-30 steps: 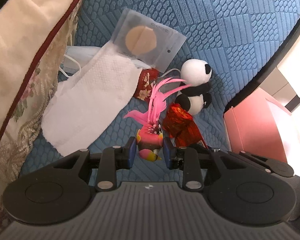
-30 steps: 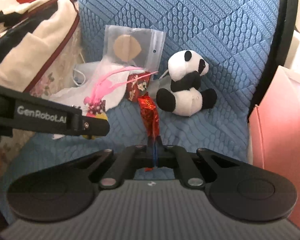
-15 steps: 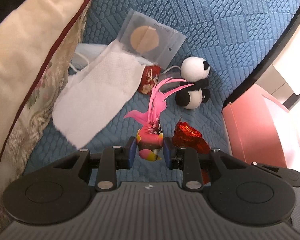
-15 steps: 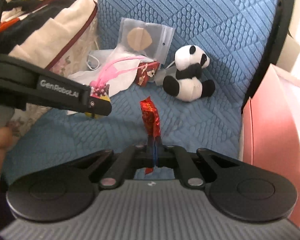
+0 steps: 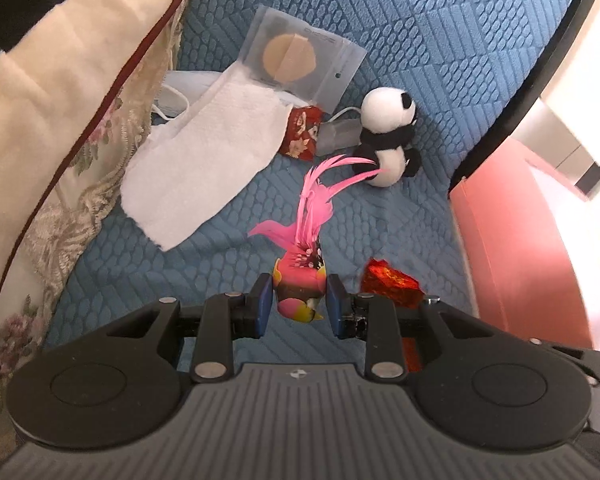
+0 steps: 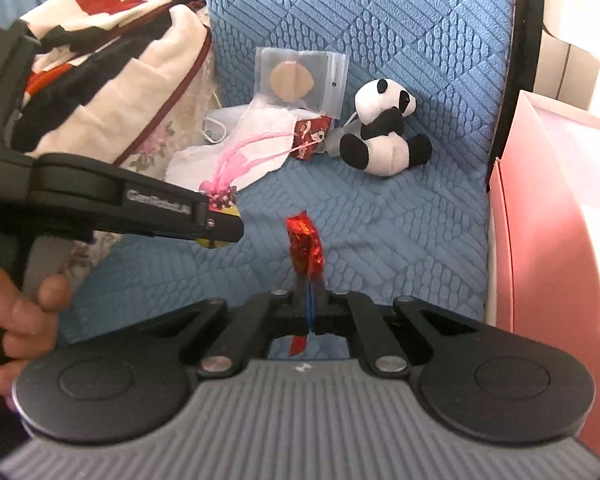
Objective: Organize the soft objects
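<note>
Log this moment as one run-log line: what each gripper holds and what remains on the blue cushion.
left gripper: shut on pink feathered bird | right gripper: shut on red foil wrapper | on cushion: panda plush, white cloth

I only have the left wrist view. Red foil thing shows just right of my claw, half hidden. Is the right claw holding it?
Observer: Yes. The right claw is shut on the red foil wrapper, pinching its lower end; the wrapper stands up from the tips.
Operator: Is a hand visible anywhere?
Observer: Yes, a hand grips the left claw's handle at the left edge of the right wrist view.
Operator: What's on top of the cushion?
Observer: A red, black and white patterned cloth lies on the cushion.
</note>
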Demonstrator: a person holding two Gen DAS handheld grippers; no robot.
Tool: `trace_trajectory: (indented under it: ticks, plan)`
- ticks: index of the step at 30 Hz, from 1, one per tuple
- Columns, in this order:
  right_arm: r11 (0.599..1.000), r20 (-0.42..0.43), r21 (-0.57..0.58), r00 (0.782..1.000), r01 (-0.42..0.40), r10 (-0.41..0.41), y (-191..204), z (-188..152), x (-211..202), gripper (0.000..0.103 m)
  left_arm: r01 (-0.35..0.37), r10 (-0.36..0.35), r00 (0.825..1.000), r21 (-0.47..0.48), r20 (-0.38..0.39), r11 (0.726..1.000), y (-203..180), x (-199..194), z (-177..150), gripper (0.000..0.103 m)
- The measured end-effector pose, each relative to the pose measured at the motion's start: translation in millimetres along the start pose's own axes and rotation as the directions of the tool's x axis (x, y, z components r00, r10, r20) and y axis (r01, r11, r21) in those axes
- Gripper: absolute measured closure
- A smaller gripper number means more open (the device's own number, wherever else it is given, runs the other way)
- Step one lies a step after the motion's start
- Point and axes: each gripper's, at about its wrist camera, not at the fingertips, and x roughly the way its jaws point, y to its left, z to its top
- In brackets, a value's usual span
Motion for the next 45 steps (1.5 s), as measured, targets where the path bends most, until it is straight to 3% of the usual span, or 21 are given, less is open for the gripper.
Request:
trace_trajectory:
  ticks: [14,21,30,34,37,38,39,45]
  plan:
    - [0.996,0.039,0.077,0.999,-0.033,0.03,7,-21,-30,0.1,-0.005,0.005,1.0,0.048,0.002,0.999,-18,-15,-26,0.069]
    - [0.983,-0.019,0.182,1.0,-0.02,0.024,-13,-33,-25,0.099,0.014,-0.014,1.0,0.008,0.019,1.0,-25,-23,-40,0.07]
    - [0.99,-0.017,0.136,1.0,0.02,-0.017,-24,-32,-29,0.096,0.008,-0.007,0.999,-0.029,0.042,1.0,-27,-26,-50,0.07]
    - [0.991,0.003,0.131,1.0,-0.001,0.0,-30,-27,-29,0.095,-0.038,0.039,0.999,-0.034,0.028,0.999,-23,-14,-49,0.069]
    - [0.994,0.023,0.112,1.0,0.003,-0.005,-31,-24,-29,0.081,-0.015,0.018,0.999,-0.081,0.031,0.997,-16,-10,-46,0.069]
    - [0.995,0.031,0.104,1.0,0.0,-0.004,-30,-23,-29,0.065,-0.021,0.024,0.999,-0.086,0.032,0.996,-15,-9,-45,0.069]
    - [0.996,0.041,0.094,0.999,-0.002,-0.002,-30,-23,-29,0.058,-0.023,0.026,0.999,-0.091,0.034,0.996,-14,-9,-44,0.069]
    - [1.0,0.043,0.005,0.999,-0.024,0.024,-25,-20,-21,0.059,-0.01,0.014,0.999,-0.122,0.032,0.992,-8,-4,-40,0.069]
